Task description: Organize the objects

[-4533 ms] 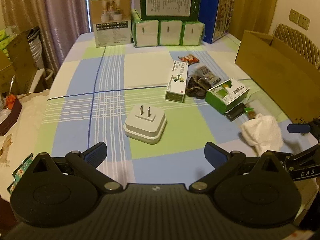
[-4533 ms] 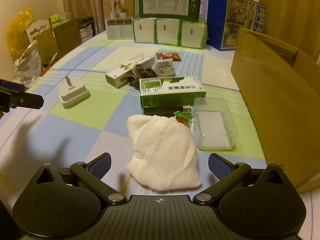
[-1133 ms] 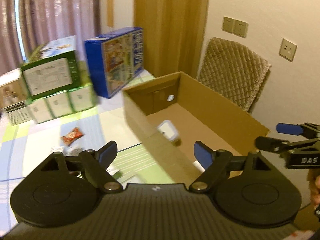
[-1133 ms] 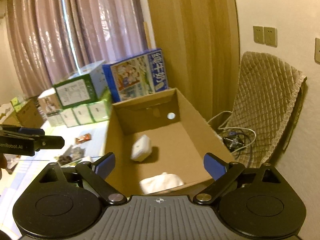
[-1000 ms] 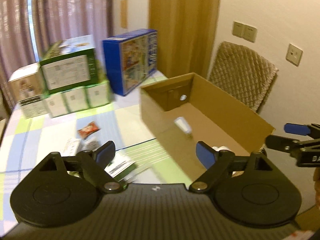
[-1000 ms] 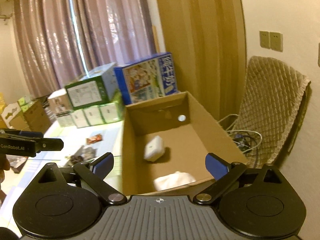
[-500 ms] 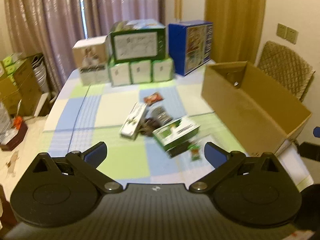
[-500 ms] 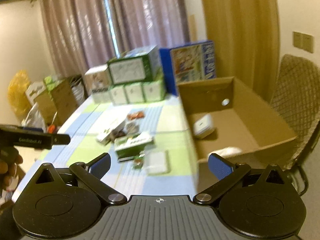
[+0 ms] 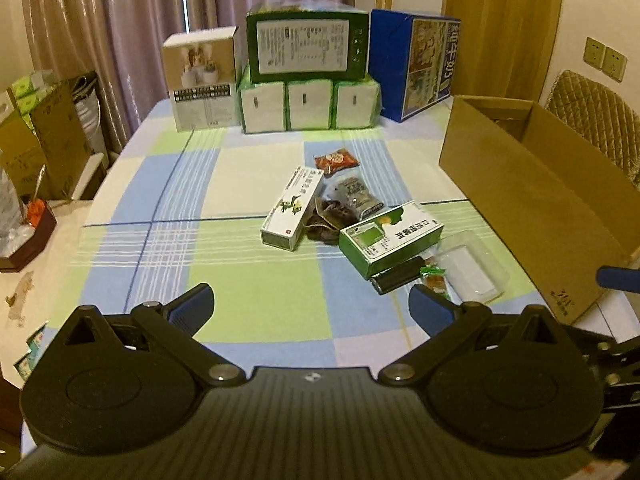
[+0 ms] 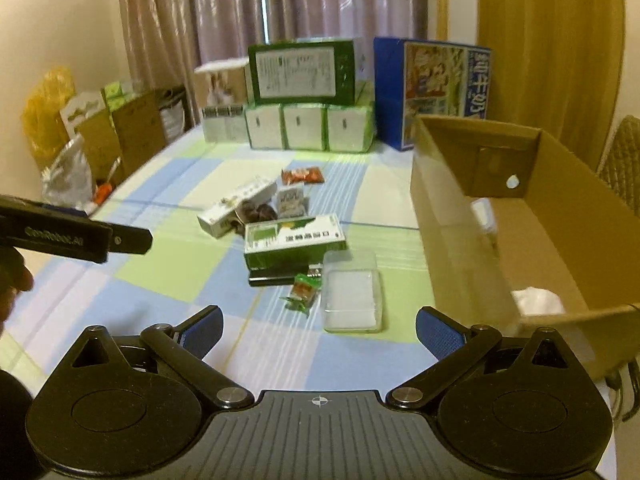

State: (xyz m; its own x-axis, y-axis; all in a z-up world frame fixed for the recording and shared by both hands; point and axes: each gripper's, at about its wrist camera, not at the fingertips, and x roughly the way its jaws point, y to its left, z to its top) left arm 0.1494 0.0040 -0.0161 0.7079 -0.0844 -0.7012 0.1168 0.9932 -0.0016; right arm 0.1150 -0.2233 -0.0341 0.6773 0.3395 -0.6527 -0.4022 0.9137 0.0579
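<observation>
Hand-held gripper (image 9: 310, 306): blue ribbed pads, splayed

place: home dining room | evidence: checked tablecloth (image 9: 248, 184), curtains (image 9: 120, 28), quilted chair (image 9: 592, 108), wall sockets (image 9: 604, 59), stacked grocery cartons (image 9: 308, 76)

Left gripper (image 9: 310, 304) and right gripper (image 10: 318, 328) (both empty) gape wide.

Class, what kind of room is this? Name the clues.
Probably a home dining room: a table under a checked tablecloth, floor-length curtains and a quilted chair.
</observation>
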